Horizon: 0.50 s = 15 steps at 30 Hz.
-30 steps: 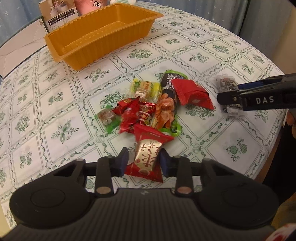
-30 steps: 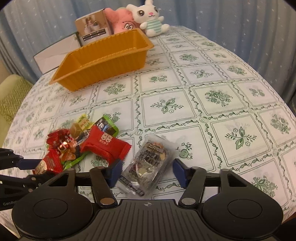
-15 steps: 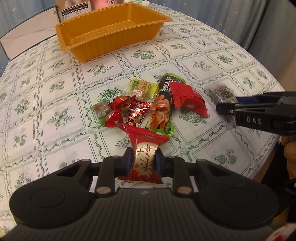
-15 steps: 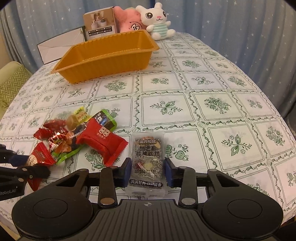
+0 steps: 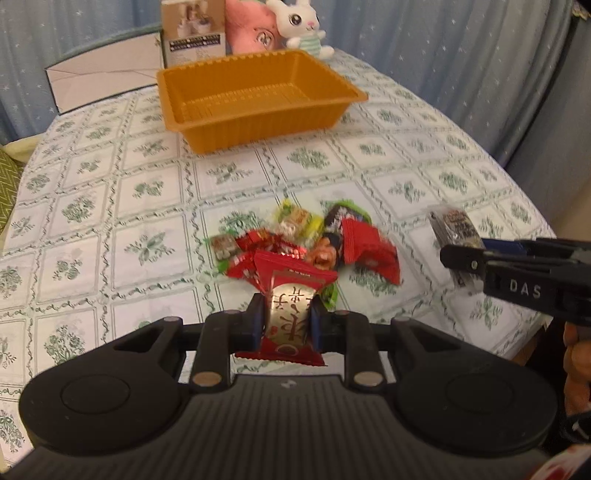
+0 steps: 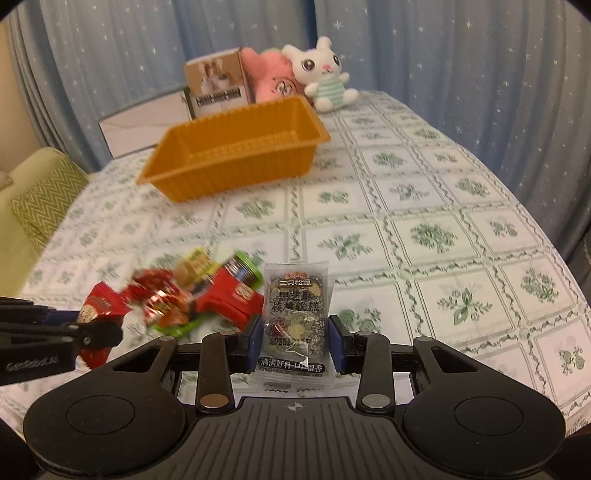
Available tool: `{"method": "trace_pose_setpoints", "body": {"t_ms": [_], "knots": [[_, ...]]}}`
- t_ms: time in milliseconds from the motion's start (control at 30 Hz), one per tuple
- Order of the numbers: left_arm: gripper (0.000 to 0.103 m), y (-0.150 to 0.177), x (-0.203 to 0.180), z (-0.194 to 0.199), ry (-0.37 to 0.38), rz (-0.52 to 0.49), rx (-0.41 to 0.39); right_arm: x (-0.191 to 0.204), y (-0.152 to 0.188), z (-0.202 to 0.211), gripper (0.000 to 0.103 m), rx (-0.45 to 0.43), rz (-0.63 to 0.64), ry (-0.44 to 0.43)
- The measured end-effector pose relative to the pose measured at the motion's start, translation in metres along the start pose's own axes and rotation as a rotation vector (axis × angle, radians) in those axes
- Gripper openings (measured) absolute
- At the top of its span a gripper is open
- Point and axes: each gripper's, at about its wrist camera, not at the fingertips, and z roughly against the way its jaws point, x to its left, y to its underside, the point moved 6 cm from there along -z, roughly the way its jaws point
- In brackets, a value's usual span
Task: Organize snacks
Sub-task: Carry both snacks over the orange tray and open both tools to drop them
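Note:
My left gripper (image 5: 287,325) is shut on a red and gold snack packet (image 5: 290,314) and holds it above the table, near a pile of wrapped snacks (image 5: 314,240). My right gripper (image 6: 295,341) is shut on a clear packet of dark seed cake (image 6: 295,317) and holds it lifted. That packet also shows in the left wrist view (image 5: 456,229), in the right gripper (image 5: 465,254). The left gripper also shows in the right wrist view (image 6: 99,332). An empty orange tray (image 5: 258,122) stands farther back, also in the right wrist view (image 6: 236,170).
A white box (image 5: 99,79), a small carton (image 5: 194,33), a pink plush (image 5: 251,27) and a white bunny plush (image 6: 325,74) stand behind the tray. The floral tablecloth (image 6: 424,206) drops off at the right edge. A green chair (image 6: 33,199) is at the left.
Both grippers closed on their packets and lifted them off the table. Both views have tilted up toward the tray and the curtain.

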Motion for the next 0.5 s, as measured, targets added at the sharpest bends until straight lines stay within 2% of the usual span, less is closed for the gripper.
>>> {"method": "trace_pose_setpoints", "body": {"t_ms": [233,500], "knots": [[0.022,-0.042,0.003,0.012,-0.011,0.024,-0.084,0.009,-0.033,0.005,0.037,-0.048,0.017,-0.044],[0.022,-0.106,0.018,-0.005,-0.021,0.043,-0.161,0.012,-0.099,-0.016,0.037,-0.125,0.058,-0.074]]}}
